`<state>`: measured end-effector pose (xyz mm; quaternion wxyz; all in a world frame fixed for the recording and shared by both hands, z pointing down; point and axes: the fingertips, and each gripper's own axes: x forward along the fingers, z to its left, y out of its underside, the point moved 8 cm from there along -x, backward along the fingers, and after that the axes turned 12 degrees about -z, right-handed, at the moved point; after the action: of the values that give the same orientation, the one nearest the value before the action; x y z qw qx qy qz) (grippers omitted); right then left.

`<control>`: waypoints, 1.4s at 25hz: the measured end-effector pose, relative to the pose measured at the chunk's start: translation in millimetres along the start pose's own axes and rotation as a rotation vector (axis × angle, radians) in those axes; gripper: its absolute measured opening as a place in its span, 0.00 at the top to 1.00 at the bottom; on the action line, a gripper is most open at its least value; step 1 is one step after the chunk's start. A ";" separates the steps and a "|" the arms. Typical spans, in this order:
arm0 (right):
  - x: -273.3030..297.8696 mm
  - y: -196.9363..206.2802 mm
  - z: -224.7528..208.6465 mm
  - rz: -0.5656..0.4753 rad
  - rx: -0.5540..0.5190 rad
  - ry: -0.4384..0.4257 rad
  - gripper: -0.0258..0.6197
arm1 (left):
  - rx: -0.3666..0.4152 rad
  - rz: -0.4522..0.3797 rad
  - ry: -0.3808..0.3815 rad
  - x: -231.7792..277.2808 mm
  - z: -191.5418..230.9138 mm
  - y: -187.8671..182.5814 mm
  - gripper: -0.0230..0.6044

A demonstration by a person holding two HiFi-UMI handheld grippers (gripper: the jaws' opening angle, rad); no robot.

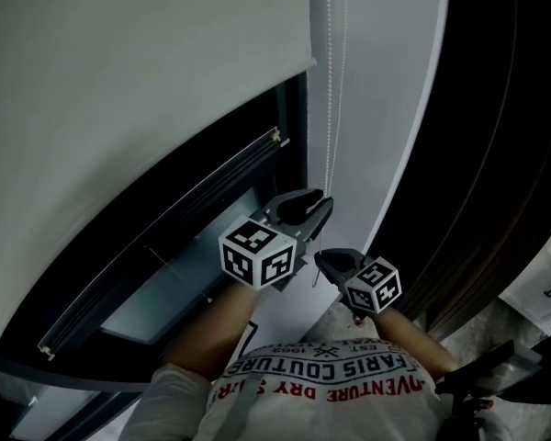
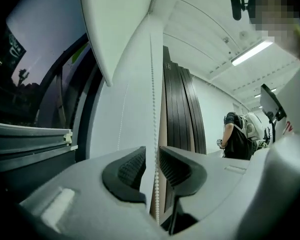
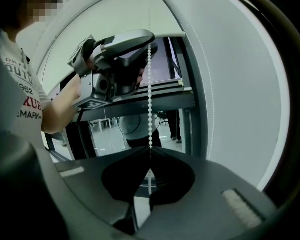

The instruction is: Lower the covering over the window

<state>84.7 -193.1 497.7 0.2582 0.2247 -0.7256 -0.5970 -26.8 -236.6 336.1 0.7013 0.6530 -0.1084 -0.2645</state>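
We are pinching the one bead chain (image 3: 150, 115) tight in our right gripper (image 3: 150, 153); our left gripper (image 2: 151, 159) is standing open around it. Our shirt (image 1: 335, 391) is showing "COUTURE".

Two grippers (image 1: 320, 202) (image 1: 323, 259), one blind (image 1: 119, 81), one bead chain (image 1: 328, 108), one window (image 1: 170, 288)

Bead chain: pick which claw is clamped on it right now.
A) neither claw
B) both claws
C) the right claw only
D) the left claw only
C: in the right gripper view the right claw has its jaws shut on the bead chain, while in the left gripper view the left claw has its jaws apart, with the chain hanging between them ungripped.
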 end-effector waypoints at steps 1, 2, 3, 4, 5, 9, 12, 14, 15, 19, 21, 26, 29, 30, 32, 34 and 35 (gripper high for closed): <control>-0.3 0.4 -0.5 0.002 -0.001 0.001 0.95 | -0.001 -0.003 0.007 0.8 -1.3 -2.0 0.82; -0.7 0.8 -1.3 0.001 -0.002 0.003 0.95 | 0.002 -0.005 0.009 1.5 -2.7 -4.1 0.84; -1.3 1.1 -2.3 0.000 -0.001 0.007 0.95 | 0.010 -0.001 0.006 1.9 -4.1 -5.6 0.94; -1.9 1.2 -3.0 -0.002 0.000 0.010 0.95 | 0.020 0.005 0.004 2.3 -5.4 -6.4 0.94; -2.4 1.0 -3.3 -0.003 0.001 0.010 0.95 | 0.030 0.011 0.005 2.4 -6.6 -7.0 0.94; -1.1 5.8 -0.9 0.025 -0.007 0.003 0.95 | 0.058 0.051 0.009 0.5 -8.0 -3.1 0.94; -4.1 23.5 -0.6 0.038 0.014 0.013 0.95 | 0.054 0.085 0.007 -2.7 -8.1 12.8 0.95; -6.1 35.4 -1.8 0.054 0.040 0.019 0.95 | 0.047 0.099 0.002 -5.3 -7.3 24.5 0.95; -6.7 40.4 -2.5 0.067 0.052 0.018 0.95 | 0.045 0.106 -0.002 -6.4 -6.8 30.1 0.95; -7.8 58.4 -3.1 0.125 0.081 0.015 0.95 | 0.031 0.136 -0.011 -11.0 -6.8 50.4 0.95; -7.9 69.4 -1.8 0.159 0.095 0.014 0.95 | 0.031 0.159 -0.015 -13.7 -7.6 61.8 0.95; -8.0 102.7 8.6 0.257 0.128 -0.010 0.95 | 0.019 0.243 -0.026 -22.6 -7.0 96.1 0.95; -9.5 124.5 16.6 0.296 0.159 -0.023 0.95 | -0.005 0.289 -0.039 -30.7 -5.1 117.5 0.95; -10.8 130.3 17.6 0.311 0.168 -0.021 0.95 | -0.012 0.300 -0.044 -32.8 -4.4 124.0 0.95; -13.8 137.3 18.2 0.336 0.181 -0.013 0.95 | -0.025 0.316 -0.053 -35.7 -3.2 134.8 0.95; -16.2 139.4 19.7 0.345 0.195 -0.007 0.95 | -0.034 0.327 -0.059 -38.7 -1.7 142.3 0.95; -16.9 140.1 21.2 0.347 0.202 -0.011 0.94 | -0.038 0.327 -0.063 -40.5 -1.0 145.1 0.95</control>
<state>81.5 -140.3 630.3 0.3296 0.1178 -0.8109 -0.4690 -26.9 -214.0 485.0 0.7436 0.6045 -0.2302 -0.1693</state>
